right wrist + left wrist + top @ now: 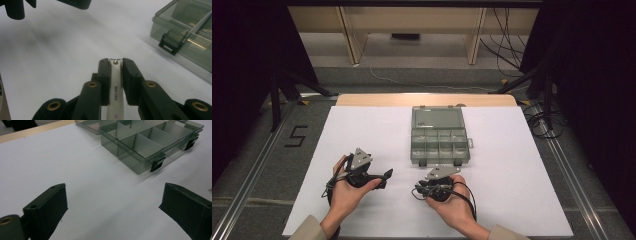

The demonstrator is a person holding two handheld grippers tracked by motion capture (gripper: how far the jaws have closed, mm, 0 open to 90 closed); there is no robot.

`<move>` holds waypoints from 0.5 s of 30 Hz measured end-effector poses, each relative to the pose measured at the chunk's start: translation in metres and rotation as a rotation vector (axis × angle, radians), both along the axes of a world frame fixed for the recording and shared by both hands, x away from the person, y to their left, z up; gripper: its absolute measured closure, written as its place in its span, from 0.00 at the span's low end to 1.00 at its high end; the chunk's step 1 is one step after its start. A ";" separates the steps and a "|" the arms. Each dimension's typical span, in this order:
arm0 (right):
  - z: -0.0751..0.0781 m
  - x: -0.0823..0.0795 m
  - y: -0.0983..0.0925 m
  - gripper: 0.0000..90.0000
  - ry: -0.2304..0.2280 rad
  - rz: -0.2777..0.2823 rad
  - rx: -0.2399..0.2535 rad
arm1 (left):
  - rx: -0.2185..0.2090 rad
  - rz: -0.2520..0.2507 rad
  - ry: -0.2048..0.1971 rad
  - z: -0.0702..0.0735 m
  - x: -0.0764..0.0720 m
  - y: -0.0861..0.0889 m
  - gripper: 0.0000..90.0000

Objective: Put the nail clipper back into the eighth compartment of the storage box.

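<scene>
Two claws: left claw (112, 205) apart, right claw (115, 62) clamping white clippers (116, 92); compartment box (440, 136) open.

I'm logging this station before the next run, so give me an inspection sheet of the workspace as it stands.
Surface: white sheet over a wooden table, bare apart from the box.
Job's things: clear grey compartment box, lid open and laid back, compartments look empty; slim white tool with printed lettering.
Clutter: nothing seen.
Grippers: left gripper open, holding nothing, aimed toward the box; right gripper shut on the white tool.
Cables: black cable loops from the right gripper; more cables on the floor at far right.
Surroundings: grey floor marked "5", wooden furniture beyond.
</scene>
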State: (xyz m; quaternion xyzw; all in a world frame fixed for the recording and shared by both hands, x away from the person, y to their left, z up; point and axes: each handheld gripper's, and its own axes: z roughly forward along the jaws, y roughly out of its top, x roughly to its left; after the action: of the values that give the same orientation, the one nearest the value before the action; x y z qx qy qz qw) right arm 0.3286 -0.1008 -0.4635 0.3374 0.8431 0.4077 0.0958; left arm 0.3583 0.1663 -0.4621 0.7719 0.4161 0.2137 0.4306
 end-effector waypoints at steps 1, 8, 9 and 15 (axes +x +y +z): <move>0.001 0.001 -0.002 0.87 -0.009 -0.004 -0.001 | -0.002 0.000 -0.001 0.000 0.000 0.000 0.07; 0.004 0.005 -0.007 0.87 -0.019 -0.024 0.009 | 0.008 -0.011 0.000 0.000 0.000 0.001 0.07; 0.005 0.005 -0.008 0.87 -0.013 -0.029 0.016 | -0.007 -0.004 -0.004 0.000 0.000 0.000 0.07; 0.009 0.010 -0.015 0.87 -0.033 -0.048 0.028 | 0.010 -0.009 -0.002 0.000 0.000 0.001 0.07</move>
State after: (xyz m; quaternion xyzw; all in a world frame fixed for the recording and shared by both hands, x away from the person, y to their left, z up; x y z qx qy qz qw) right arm 0.3390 -0.1160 -0.4549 0.3523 0.8272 0.4224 0.1148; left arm 0.3587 0.1669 -0.4620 0.7757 0.4112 0.2142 0.4282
